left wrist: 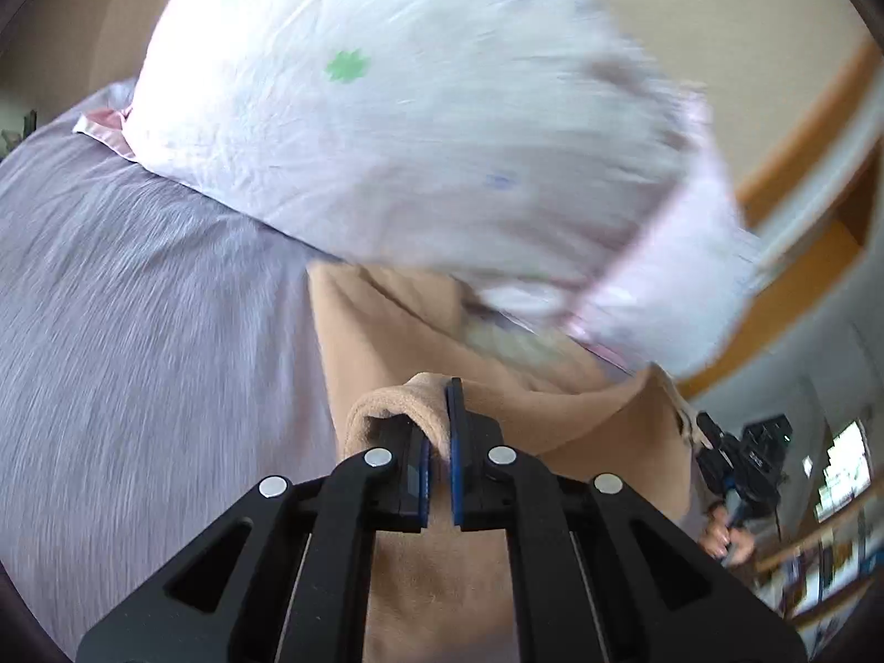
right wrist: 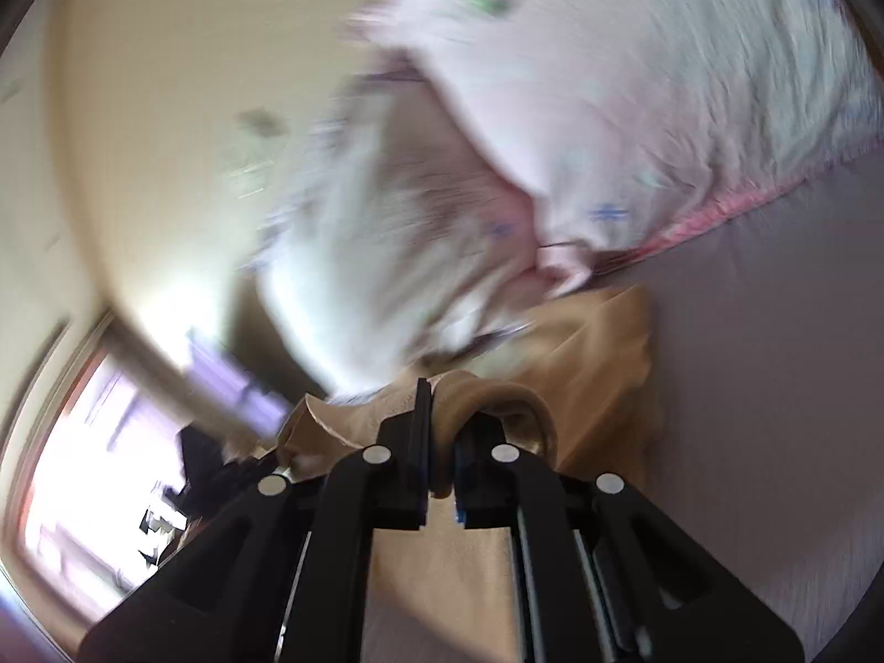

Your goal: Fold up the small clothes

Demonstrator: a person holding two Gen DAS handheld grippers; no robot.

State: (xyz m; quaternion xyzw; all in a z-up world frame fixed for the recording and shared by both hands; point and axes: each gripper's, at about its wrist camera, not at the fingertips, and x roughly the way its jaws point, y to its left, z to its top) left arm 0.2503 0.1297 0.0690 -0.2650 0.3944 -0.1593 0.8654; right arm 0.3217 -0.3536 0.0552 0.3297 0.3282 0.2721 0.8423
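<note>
In the left wrist view the left gripper [left wrist: 439,456] is clenched on a rolled edge of the tan fleece garment [left wrist: 442,569], whose soft, napped cloth bunches over the left pad and then spreads away toward 12 and 1 o'clock, where it slips under a white pillow [left wrist: 387,127] with small printed clovers and a pink trim. The pillow and garment lie on a lilac bedsheet [left wrist: 138,304], finely wrinkled, which fills the side from 8 to 10 o'clock. At 4 o'clock the right gripper [left wrist: 729,458] shows small and dark, with a hand below it. In the right wrist view, heavily blurred, the right gripper [right wrist: 439,450] is likewise shut on a thick fold of the same garment [right wrist: 602,348], which runs off toward 1 o'clock against the sheet [right wrist: 773,387] and under the pillow [right wrist: 635,83]. Both tongs seem to grip one hem, so the garment's long axis likely runs from the grippers toward the pillow, neither hand nearer.
</note>
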